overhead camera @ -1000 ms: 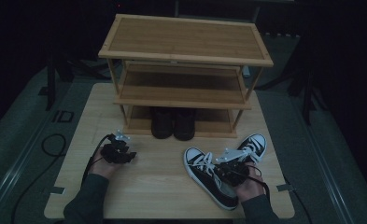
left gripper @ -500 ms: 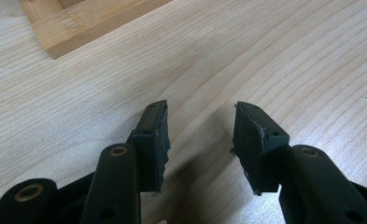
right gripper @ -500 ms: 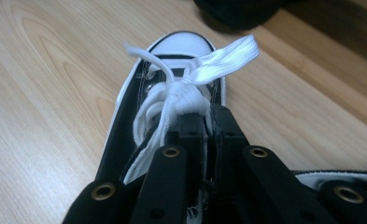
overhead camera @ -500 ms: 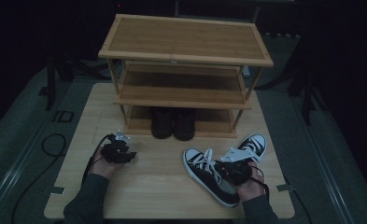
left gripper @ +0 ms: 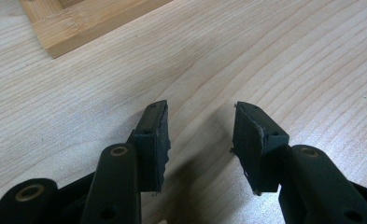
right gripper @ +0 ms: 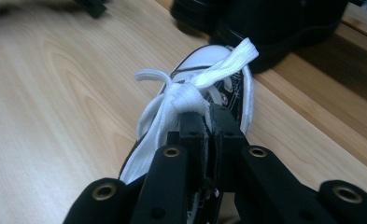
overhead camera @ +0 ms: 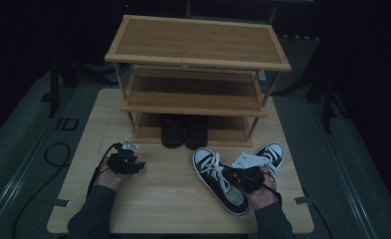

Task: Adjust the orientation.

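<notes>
Your right claw [right gripper: 208, 122] is pinched shut on the canvas upper of the near sneaker [overhead camera: 218, 179] lying on the desk [overhead camera: 173, 199] before the rack [overhead camera: 195, 74]; it's light and floppy, so grip the stiffer heel, while your left claw [left gripper: 201, 135] idles wide open.

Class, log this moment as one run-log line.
left gripper: open, empty, over table | right gripper: shut on sneaker at its laces | boots: bottom shelf of rack
</notes>
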{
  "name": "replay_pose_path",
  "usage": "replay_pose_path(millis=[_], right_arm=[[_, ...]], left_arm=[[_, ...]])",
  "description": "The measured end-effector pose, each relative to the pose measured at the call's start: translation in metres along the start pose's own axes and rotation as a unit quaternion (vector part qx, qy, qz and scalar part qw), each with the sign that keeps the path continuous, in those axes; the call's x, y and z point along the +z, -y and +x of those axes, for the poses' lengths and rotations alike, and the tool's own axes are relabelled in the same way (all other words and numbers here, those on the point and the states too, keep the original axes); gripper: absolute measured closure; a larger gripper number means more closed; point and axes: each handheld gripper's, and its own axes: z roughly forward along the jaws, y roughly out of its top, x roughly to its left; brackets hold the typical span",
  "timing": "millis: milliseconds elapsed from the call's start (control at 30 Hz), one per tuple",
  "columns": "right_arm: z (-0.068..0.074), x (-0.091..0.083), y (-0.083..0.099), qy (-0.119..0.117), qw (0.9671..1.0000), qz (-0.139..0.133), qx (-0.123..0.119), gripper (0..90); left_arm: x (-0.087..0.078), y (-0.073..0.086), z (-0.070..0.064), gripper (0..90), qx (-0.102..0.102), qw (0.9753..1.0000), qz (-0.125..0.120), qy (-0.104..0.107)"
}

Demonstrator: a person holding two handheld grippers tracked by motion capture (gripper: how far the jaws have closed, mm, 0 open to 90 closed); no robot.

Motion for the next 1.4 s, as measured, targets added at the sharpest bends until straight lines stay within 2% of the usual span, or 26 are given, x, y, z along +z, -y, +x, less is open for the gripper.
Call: replay_pose_path(millis=[133, 233, 333, 400, 433, 500, 533, 667, 900, 933, 1000, 1033, 1200, 1400], right_arm=[[0.001, 0.0, -0.003, -0.017, 0.9998, -0.012, 0.002, 85.1], [0.0, 0.005, -0.001, -0.012, 0.9999, -0.003, 0.002, 85.0], [0.0, 0.01, 0.005, 0.007, 0.9999, 0.015, -0.004, 85.0], [-0.002, 0.01, 0.007, 0.007, 0.9998, 0.019, 0.001, 84.9], [-0.004, 0.009, 0.009, 0.005, 0.9996, 0.026, 0.005, 84.7], [-0.005, 0.01, 0.012, 0.017, 0.9984, 0.054, 0.006, 83.6], [-0.004, 0.009, 0.014, 0.014, 0.9982, 0.058, 0.007, 82.6], [-0.006, -0.001, 0.013, 0.009, 0.9983, 0.056, 0.013, 72.9], [-0.01, -0.011, 0.009, 0.013, 0.9982, 0.058, 0.012, 65.2], [-0.01, -0.013, 0.009, 0.014, 0.9984, 0.055, 0.011, 63.3], [-0.012, -0.02, 0.007, -0.001, 0.9991, 0.037, 0.019, 60.3], [-0.014, -0.023, 0.006, 0.001, 0.9993, 0.032, 0.021, 59.8], [-0.025, -0.037, 0.002, 0.037, 0.9984, 0.027, 0.034, 58.8], [-0.034, -0.038, 0.005, 0.057, 0.9965, 0.04, 0.048, 58.0]], left_arm=[[0.0, 0.0, 0.0, 56.1, 0.0, 1.0, -0.001, 0.0], [0.0, 0.0, 0.0, 56.1, 0.0, 1.0, -0.001, 0.0], [0.0, 0.0, 0.001, 56.1, 0.0, 1.0, 0.001, 0.001], [0.0, 0.0, 0.001, 56.1, -0.001, 1.0, 0.0, 0.001], [0.0, 0.0, 0.001, 56.1, -0.001, 1.0, 0.0, 0.0], [0.0, 0.0, 0.0, 56.1, 0.001, 1.0, 0.0, 0.0], [0.0, 0.0, 0.0, 56.1, 0.001, 1.0, 0.0, -0.001], [0.0, 0.0, 0.0, 56.0, 0.001, 1.0, 0.0, -0.002], [0.0, 0.0, 0.0, 55.9, -0.001, 1.0, -0.001, 0.0], [0.0, 0.0, 0.001, 55.9, -0.001, 1.0, -0.002, 0.0], [0.0, 0.0, 0.001, 55.9, -0.001, 1.0, -0.001, 0.0], [0.0, 0.0, 0.001, 55.8, 0.0, 1.0, -0.001, 0.0], [0.0, 0.0, 0.0, 55.5, 0.001, 1.0, -0.001, -0.001], [0.0, 0.0, 0.001, 55.5, 0.0, 1.0, -0.002, 0.001]])
